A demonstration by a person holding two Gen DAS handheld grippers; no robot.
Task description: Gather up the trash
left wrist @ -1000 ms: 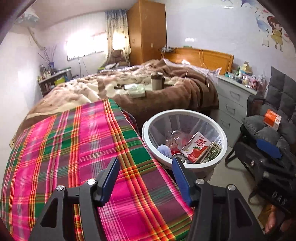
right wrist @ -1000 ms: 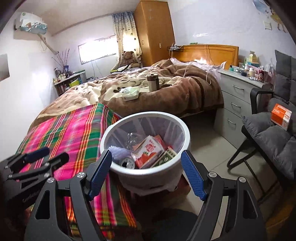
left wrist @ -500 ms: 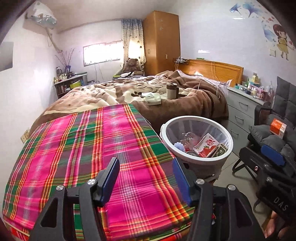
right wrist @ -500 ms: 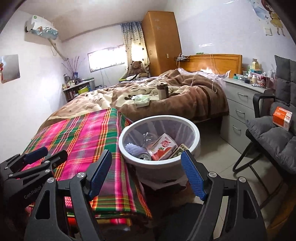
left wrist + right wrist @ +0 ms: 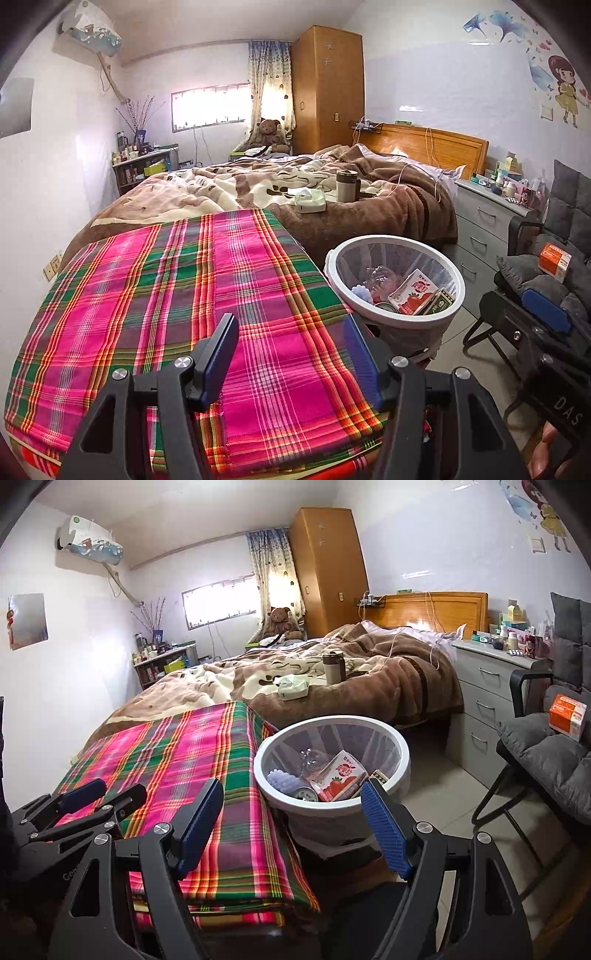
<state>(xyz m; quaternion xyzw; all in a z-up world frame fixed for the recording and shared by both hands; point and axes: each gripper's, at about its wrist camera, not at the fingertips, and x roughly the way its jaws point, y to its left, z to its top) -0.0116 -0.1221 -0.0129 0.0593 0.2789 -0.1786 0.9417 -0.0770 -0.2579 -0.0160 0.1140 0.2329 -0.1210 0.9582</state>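
A white round trash bin (image 5: pixel 395 243) (image 5: pixel 400 749) stands on the floor beside the plaid-covered table. Inside it lie a strawberry drink carton (image 5: pixel 413 291) (image 5: pixel 340 775), a can (image 5: pixel 304 794), a clear plastic wrapper and a pale blue piece. My left gripper (image 5: pixel 290 338) hovers open over the near end of the pink-green plaid cloth (image 5: pixel 177 295), nothing between its fingers. My right gripper (image 5: pixel 291 812) is open too, its blue pads framing the bin's near rim from a distance, empty. Each gripper shows in the other's view: the right gripper (image 5: pixel 543 310), the left gripper (image 5: pixel 81 794).
A bed with a brown blanket (image 5: pixel 332 192) carries a tumbler (image 5: pixel 346 185) and a tissue pack (image 5: pixel 308 201). A grey drawer chest (image 5: pixel 480 686) stands right, and a dark padded chair (image 5: pixel 546 753) holds an orange box (image 5: pixel 567 716). Tiled floor lies between bin and chair.
Both views have pulled back from the bin: it looks smaller and farther, and more of the plaid cloth and room shows. The jaws of both grippers kept the same width.
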